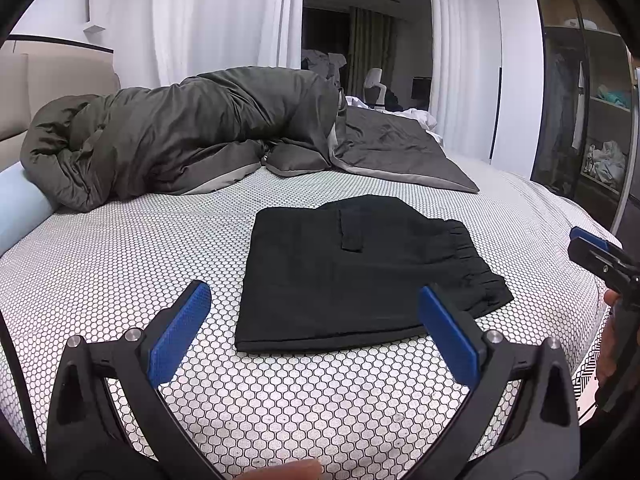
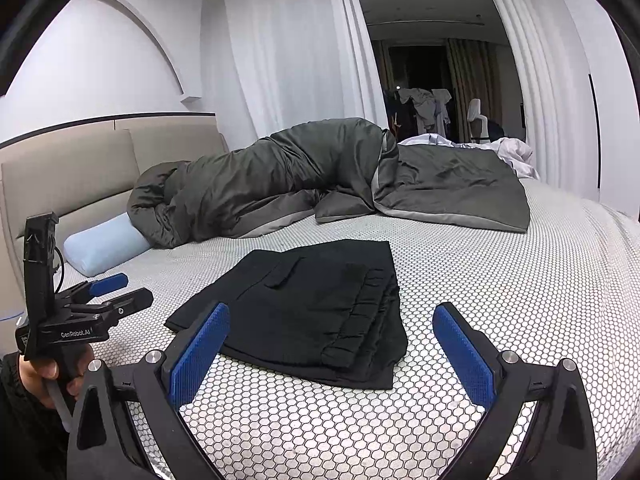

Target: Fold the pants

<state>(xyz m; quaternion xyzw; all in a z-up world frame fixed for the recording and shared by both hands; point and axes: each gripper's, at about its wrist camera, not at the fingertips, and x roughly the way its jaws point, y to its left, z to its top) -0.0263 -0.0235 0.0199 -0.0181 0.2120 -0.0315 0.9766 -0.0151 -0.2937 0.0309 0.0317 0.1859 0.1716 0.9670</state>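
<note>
Pants (image 1: 360, 272) lie folded compact at frame centre on the bed (image 1: 120, 264), so you hold your left gripper (image 1: 316, 336) and right gripper (image 2: 332, 344) spread wide, empty, hovering just short, likely finished.

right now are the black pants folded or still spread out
Folded. The black pants lie as a compact stacked rectangle on the bed, elastic waistband layers bunched at one end. Both grippers are open and clear of them.
</note>
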